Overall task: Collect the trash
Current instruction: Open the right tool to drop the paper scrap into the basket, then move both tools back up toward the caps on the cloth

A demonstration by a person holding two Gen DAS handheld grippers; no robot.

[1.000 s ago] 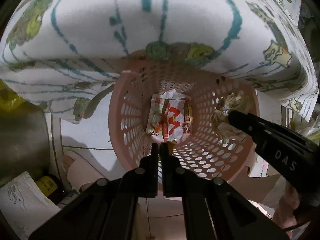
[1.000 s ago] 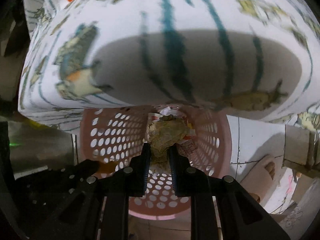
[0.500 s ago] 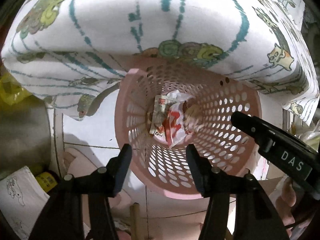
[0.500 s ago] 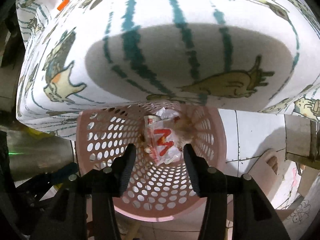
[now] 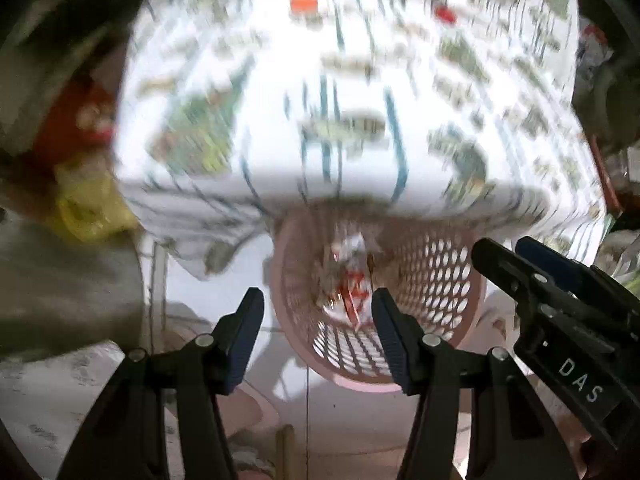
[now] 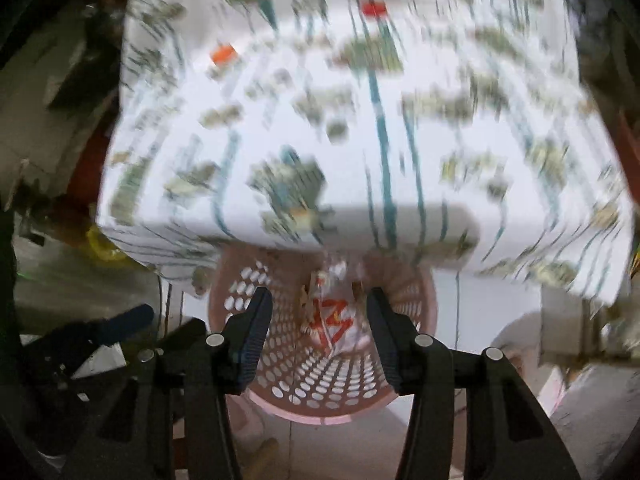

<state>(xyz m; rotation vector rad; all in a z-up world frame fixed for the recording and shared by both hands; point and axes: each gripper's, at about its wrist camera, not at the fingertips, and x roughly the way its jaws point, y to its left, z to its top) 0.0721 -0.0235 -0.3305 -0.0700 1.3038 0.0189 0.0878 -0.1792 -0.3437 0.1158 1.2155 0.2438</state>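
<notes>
A table draped in a white patterned cloth (image 5: pixel 344 92) fills most of what can be seen, its print of green figures and teal lines smeared by motion blur. Tucked part-way under the cloth's near edge, on the pale tiled floor (image 5: pixel 352 416), stands a pink perforated basket (image 5: pixel 440 276) — the thing everything else can be placed against.

To the left of the basket a dull grey metal surface (image 5: pixel 68 280) bulges into the left wrist view, with something yellow (image 5: pixel 88 204) above it; what either is cannot be told through the blur.

The left gripper (image 5: pixel 318 320) hangs over the basket's near left rim, its two fingers spread wide with nothing between them. The right gripper (image 6: pixel 319 320) hovers above the basket's mouth — its jaws are likewise wide apart and empty; it shows again at the basket's right side in the left wrist view (image 5: pixel 500 256).

Down inside the basket, on its floor, lies the trash: a crumpled white wrapper with red lettering (image 6: pixel 332 320), with brownish crumpled paper (image 5: pixel 344 248) around it, too blurred to separate into pieces.

Far beyond the basket, on top of the cloth, sit a small orange object (image 6: pixel 223 53) and a small red object (image 6: pixel 373 7).
</notes>
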